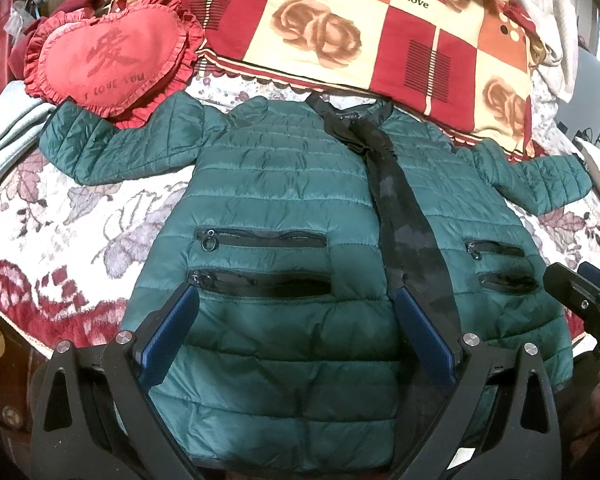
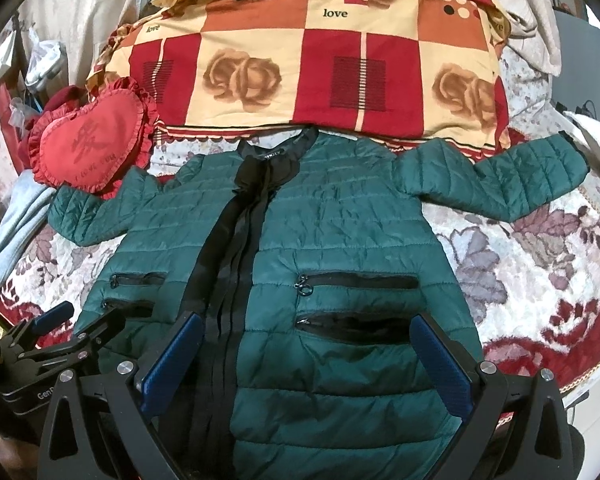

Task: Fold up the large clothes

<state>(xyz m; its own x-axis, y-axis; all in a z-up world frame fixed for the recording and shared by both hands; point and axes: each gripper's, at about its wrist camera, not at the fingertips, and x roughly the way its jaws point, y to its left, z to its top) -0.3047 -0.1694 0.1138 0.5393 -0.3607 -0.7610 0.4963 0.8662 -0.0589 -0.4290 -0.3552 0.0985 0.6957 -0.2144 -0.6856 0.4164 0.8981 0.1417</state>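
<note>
Left wrist view shows the green quilted jacket (image 1: 284,208) spread flat, front up, on the floral bedspread (image 1: 80,216), beneath the wide-open left gripper (image 1: 296,300) and equally wide right gripper (image 2: 306,326), neither holding anything.

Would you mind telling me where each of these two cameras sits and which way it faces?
Left wrist: rides the left claw, above the hem of the green jacket, facing its collar and the heart cushion; its own open blue fingers show, with the right claw at the right edge.
Right wrist: rides the right claw, facing likewise; its own open fingers show, with the left claw at lower left.
Shared: jacket, cushion, checked quilt.
</note>
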